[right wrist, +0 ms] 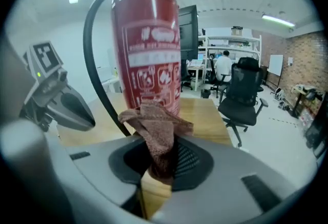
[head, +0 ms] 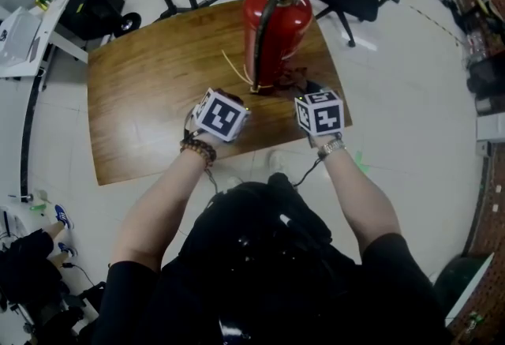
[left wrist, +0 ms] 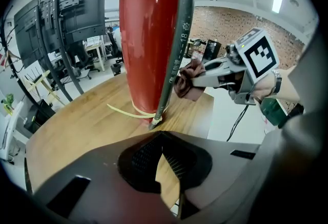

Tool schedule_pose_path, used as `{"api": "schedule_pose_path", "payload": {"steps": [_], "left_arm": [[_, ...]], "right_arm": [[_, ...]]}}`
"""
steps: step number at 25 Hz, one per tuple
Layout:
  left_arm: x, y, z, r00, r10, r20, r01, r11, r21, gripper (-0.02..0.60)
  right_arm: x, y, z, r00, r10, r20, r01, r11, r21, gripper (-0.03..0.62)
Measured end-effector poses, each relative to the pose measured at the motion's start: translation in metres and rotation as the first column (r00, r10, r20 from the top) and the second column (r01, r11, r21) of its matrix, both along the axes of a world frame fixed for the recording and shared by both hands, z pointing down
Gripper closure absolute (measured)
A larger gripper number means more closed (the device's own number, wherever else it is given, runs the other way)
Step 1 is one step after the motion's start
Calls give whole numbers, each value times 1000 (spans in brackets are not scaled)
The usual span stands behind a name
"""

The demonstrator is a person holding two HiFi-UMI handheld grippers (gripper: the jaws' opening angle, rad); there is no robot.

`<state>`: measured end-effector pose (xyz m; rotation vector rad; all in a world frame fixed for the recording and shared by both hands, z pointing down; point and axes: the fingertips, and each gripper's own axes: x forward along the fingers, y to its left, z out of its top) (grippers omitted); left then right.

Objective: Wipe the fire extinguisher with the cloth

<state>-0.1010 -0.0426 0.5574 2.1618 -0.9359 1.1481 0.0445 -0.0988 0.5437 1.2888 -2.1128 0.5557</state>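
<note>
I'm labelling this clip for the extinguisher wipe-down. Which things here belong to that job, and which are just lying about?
Job:
fire extinguisher
brown cloth, pinched in the right tongs
wooden table under it

Lying about:
yellow strip at the extinguisher's base
black office chair
monitors
left tongs, shut and empty

White print runs along the black hose (left wrist: 180, 38) down the near side of the fire extinguisher (left wrist: 146, 38), and only "18" comes through clearly. Over in the right gripper view, the white label (right wrist: 152, 72) on the red cylinder carries lines of text and pictograms, all too blurred to read. The left cube (head: 220, 115) and right cube (head: 320, 112) show black-and-white square markers.
</note>
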Motion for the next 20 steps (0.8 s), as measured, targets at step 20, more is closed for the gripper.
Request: {"api": "schedule_pose_path", "payload": {"steps": [20], "left_arm": [[27, -4, -12, 1000, -17, 0, 17, 1000, 12, 581]], "right_arm": [[-2, -14, -276, 958, -262, 118, 183, 873, 453, 497]]}}
